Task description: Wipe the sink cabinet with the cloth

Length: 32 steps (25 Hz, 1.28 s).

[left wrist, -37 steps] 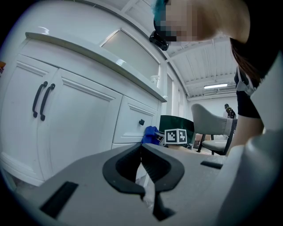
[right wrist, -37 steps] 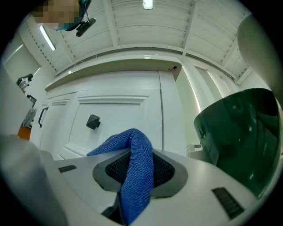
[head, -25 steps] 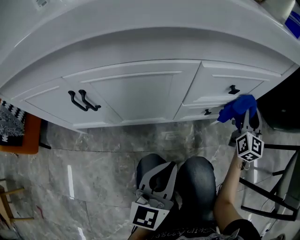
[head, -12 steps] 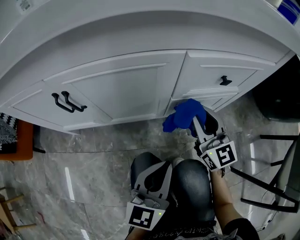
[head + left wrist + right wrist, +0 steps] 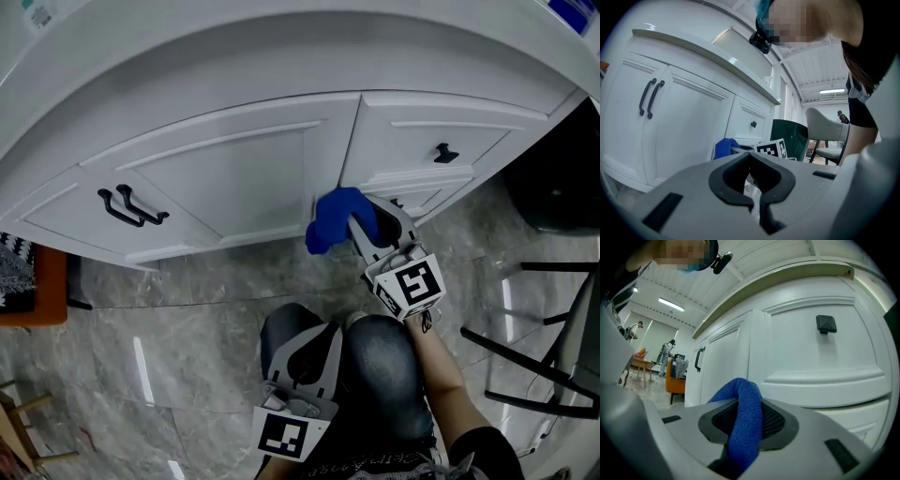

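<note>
While we look down from the head view, the right tongs (image 5: 358,223) reach out from the person's forearm toward the white sink cabinet (image 5: 234,178), low on its front. They are clenched on the blue cloth (image 5: 335,218), which bunches out ahead of the jaws. The wad sits over the upright strip between the panelled door (image 5: 244,183) and the stack of drawers (image 5: 431,141), near the cabinet's bottom edge. We cannot tell whether the cloth presses on the paint or hangs just off it.

In the right gripper view a thick fold of the cloth (image 5: 746,416) rises between the dark pads, and the jaws of the right tongs (image 5: 745,430) grip it on both sides. Beyond it we see a drawer front with a square black knob (image 5: 826,324), and further left the door with its black handles (image 5: 698,359).

The left tongs (image 5: 314,342) rest low over the person's knees (image 5: 384,361), well apart from the cabinet. In the left gripper view the left tongs (image 5: 756,202) have their jaws drawn together with nothing between them. That view looks past them at the cabinet from the side, with the blue cloth (image 5: 725,147) small near its base.

Grey marbled floor (image 5: 187,309) runs under the cabinet, and a dark bin (image 5: 553,187) stands at its right end.
</note>
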Tool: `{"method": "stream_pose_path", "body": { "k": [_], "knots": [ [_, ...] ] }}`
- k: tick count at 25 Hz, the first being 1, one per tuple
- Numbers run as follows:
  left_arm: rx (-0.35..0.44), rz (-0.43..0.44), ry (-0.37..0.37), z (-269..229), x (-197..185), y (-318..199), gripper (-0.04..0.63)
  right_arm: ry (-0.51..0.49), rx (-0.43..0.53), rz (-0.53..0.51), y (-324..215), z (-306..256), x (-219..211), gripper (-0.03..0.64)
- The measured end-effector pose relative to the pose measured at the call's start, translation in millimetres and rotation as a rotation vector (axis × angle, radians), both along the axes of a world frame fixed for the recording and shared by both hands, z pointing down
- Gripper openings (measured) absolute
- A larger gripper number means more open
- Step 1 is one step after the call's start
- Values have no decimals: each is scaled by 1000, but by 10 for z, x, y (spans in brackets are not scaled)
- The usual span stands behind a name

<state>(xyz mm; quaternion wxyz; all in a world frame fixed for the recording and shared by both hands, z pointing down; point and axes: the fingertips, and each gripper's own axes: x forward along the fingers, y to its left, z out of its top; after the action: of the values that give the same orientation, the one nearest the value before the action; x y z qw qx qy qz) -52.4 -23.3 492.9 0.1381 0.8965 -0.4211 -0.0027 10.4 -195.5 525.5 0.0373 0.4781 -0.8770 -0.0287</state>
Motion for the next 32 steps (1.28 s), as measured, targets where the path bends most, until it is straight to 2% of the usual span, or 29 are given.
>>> {"method": "stream_pose_path", "body": {
  "k": [16,32],
  "knots": [
    [12,9,12,-54,51,-49,5,67,19,90,-17,49,217,115],
    [6,26,16,-18,78,-71,5,44,10,211,-14,75,661,115]
  ]
}}
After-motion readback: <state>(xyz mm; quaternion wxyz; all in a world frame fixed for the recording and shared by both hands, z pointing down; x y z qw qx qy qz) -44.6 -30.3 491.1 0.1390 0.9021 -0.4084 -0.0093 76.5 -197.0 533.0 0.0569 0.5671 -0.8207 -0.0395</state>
